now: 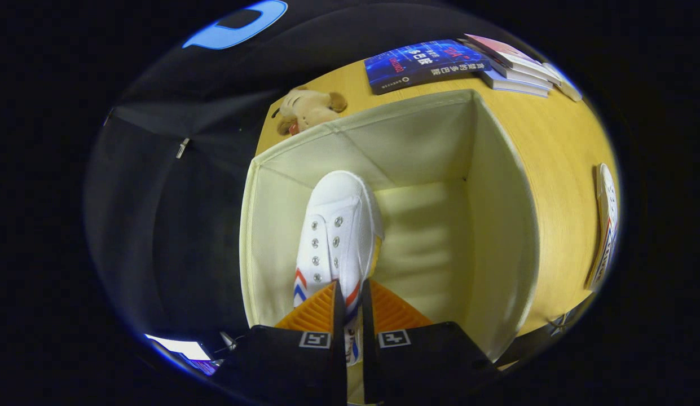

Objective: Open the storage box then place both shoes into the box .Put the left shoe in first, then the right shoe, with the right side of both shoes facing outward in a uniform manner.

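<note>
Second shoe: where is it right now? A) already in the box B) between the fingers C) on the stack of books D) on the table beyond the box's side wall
D: the second shoe lies on the wooden table outside the storage box, while the gripper is shut on the white shoe held over the box's open inside.

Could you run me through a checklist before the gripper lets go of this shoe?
1. Storage box open: ok.
2. Gripper shut on the held shoe at its heel end: ok.
3. Shoe inside the box, near its left wall: ok.
4. Shoe resting on the box floor: cannot tell.
5. It is the left shoe, right side outward: cannot tell.
6. Second shoe waiting on the table beside the box: ok.
</note>
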`<state>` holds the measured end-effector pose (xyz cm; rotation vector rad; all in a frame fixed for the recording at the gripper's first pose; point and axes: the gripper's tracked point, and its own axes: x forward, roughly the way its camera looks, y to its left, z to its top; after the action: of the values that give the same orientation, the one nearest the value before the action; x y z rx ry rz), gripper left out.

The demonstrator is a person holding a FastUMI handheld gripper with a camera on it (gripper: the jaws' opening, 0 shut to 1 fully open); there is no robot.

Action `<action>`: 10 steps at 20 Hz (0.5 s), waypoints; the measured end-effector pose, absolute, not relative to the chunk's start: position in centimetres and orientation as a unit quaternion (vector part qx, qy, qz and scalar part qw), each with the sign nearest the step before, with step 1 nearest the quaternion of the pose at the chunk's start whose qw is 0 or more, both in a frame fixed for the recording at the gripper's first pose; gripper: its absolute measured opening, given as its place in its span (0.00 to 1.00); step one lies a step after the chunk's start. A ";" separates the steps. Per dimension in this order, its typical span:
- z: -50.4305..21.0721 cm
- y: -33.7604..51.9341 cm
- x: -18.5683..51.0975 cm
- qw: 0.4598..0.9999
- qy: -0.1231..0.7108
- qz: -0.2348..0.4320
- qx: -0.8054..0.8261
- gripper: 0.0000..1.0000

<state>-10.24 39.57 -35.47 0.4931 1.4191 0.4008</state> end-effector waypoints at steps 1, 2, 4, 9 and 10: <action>-35.2 39.8 -10.2 0.709 0.640 0.184 0.231 0.26; -35.4 40.2 -10.3 0.709 0.639 0.184 0.236 0.28; -35.2 39.5 -9.7 0.712 0.635 0.184 0.235 0.46; -31.7 38.8 -8.5 0.711 0.612 0.208 0.277 0.73; -30.7 38.2 -8.2 0.713 0.604 0.216 0.283 0.76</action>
<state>-8.23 38.24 -30.66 0.6282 1.3384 0.4798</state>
